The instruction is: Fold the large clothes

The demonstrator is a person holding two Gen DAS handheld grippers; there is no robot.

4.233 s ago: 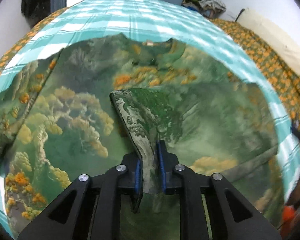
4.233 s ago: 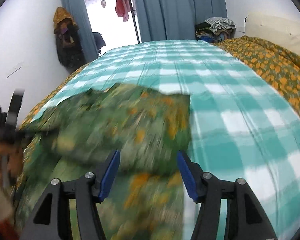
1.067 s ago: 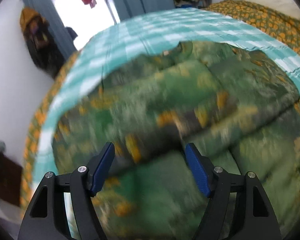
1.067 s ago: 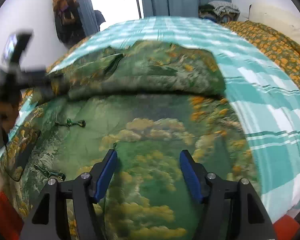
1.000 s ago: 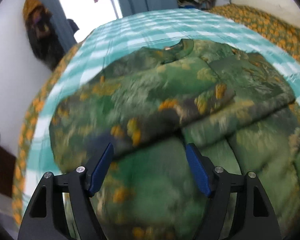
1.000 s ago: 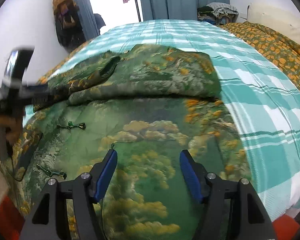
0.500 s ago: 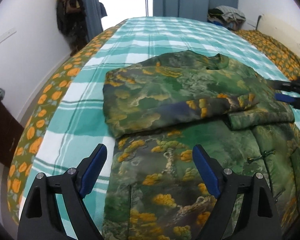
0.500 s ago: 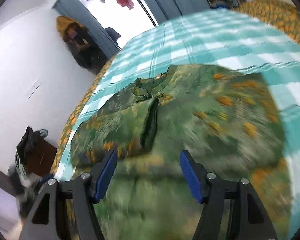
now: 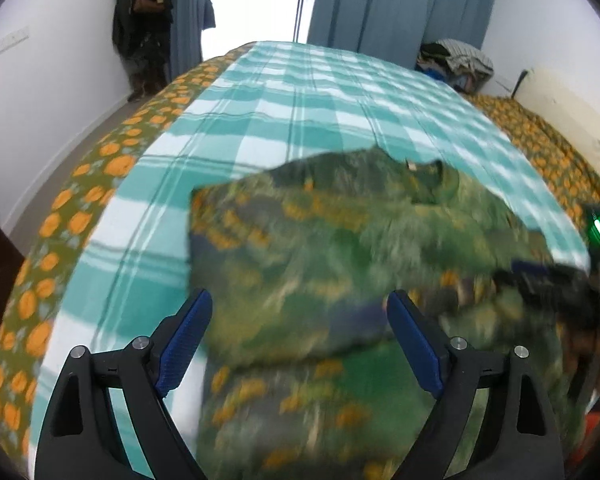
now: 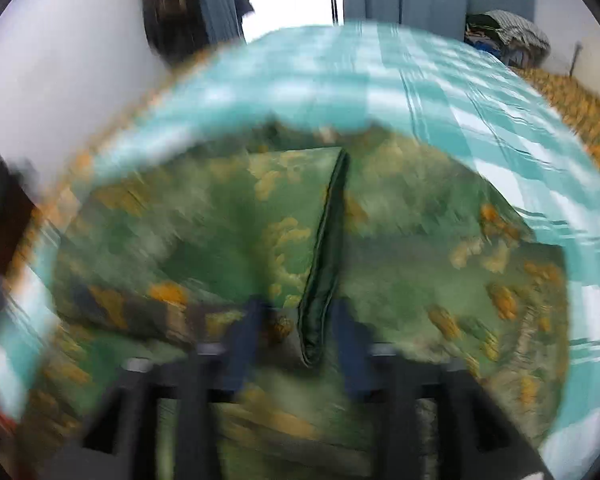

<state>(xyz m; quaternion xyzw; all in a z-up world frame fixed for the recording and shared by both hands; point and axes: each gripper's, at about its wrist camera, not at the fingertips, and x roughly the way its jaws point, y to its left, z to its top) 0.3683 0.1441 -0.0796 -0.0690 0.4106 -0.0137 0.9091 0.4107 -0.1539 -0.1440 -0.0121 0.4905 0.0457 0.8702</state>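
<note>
Here, mid-fold: our left claw [image 9: 296, 344] hangs released over the robe [image 9: 340, 248] on the bed [image 9: 300, 92], our right claw [image 10: 298, 344] nears a dark edge, grip unclear; next, we pinch it.

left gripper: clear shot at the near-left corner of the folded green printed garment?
Probably yes. The left gripper is open, empty, and hovers over that edge of the green landscape-print garment; nothing lies between. The right gripper works the far side.

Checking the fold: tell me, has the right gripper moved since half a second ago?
Yes. The right gripper has come down onto the green printed garment, nearer its folded sleeve edge.
</note>
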